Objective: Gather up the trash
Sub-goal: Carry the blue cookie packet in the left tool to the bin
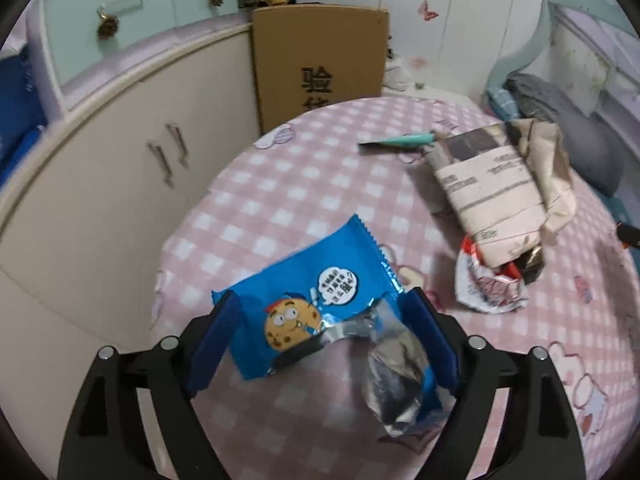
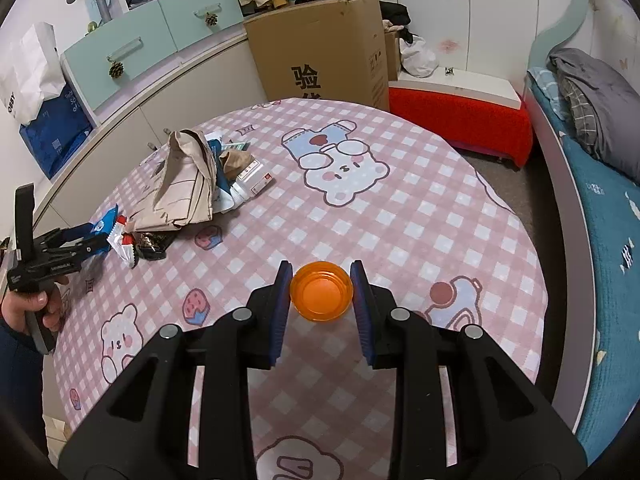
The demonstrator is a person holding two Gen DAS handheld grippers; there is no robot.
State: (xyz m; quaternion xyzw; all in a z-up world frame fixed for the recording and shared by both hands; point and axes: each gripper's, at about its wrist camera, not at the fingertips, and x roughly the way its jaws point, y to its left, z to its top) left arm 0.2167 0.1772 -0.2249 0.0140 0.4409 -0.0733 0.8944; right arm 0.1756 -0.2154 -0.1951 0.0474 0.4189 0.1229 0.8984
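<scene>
So the blue cookie wrapper [image 1: 316, 308] is lying flat on the pink checked tablecloth [image 1: 320, 168], near the table's left edge, torn open with the silver foil inside spilling out toward the camera. Its long axis runs diagonally in the left wrist view, from the torn foil end low right up to the crimped sealed end pointing up and away. The left gripper [image 1: 324, 334] sits spread wide around it, 1 blue pad on each side, neither one pressing, so nothing is gripped. Looks to me like a drop-off or a fresh pickup on this piece; I can't tell which. If it's a pickup, next move calls for squeezing across the short width without the foil slipping out. The right gripper [image 2: 322, 294] is clamped narrow on a small orange cup [image 2: 322, 292], held over the table. Further out, the crumpled paper bag [image 1: 500, 188] and red-white wrapper [image 1: 488, 284] pile sits nearby to the right
</scene>
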